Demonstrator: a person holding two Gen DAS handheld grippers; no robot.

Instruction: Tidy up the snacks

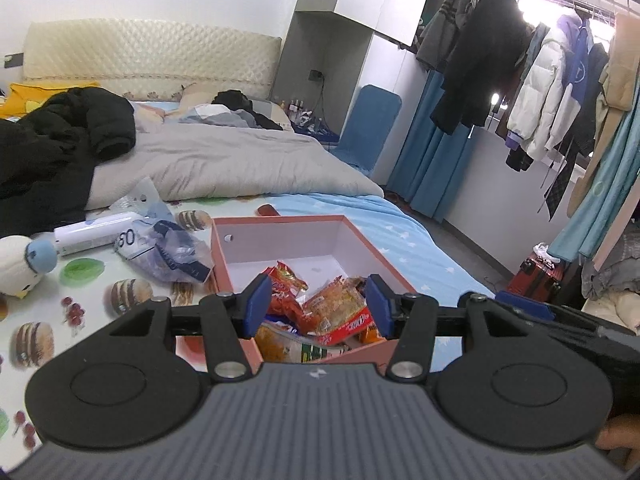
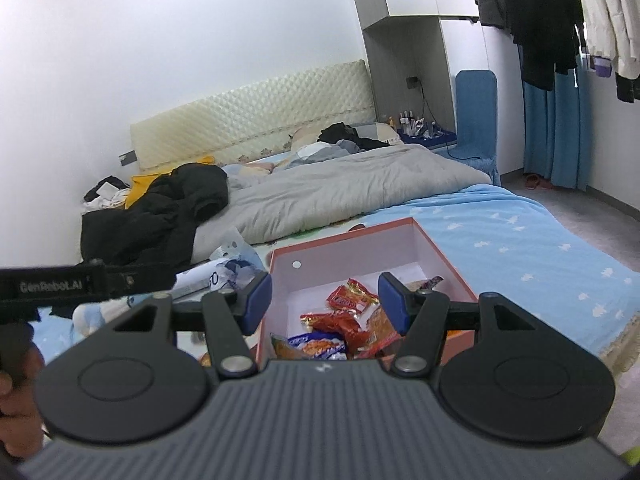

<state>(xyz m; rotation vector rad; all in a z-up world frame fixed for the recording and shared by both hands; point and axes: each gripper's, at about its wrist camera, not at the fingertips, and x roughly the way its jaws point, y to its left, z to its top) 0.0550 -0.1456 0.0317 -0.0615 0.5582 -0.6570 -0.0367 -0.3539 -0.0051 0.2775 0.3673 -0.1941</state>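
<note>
On the bed, we are seeing a pink box [image 1: 280, 228] holding crinkly red-orange snack packets [image 2: 344, 320] — left gripper [image 1: 318, 306] and right gripper [image 2: 326, 306] both hovering spread apart, gripping nothing.

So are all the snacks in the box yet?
Mostly, it seems. Several snack packets already lie in the pink box on the bed. Both grippers, left and right, are open over the box and hold nothing. Left of the box, a crumpled plastic bag and a white tube lie on the sheet; I cannot tell whether they are snacks.
</note>
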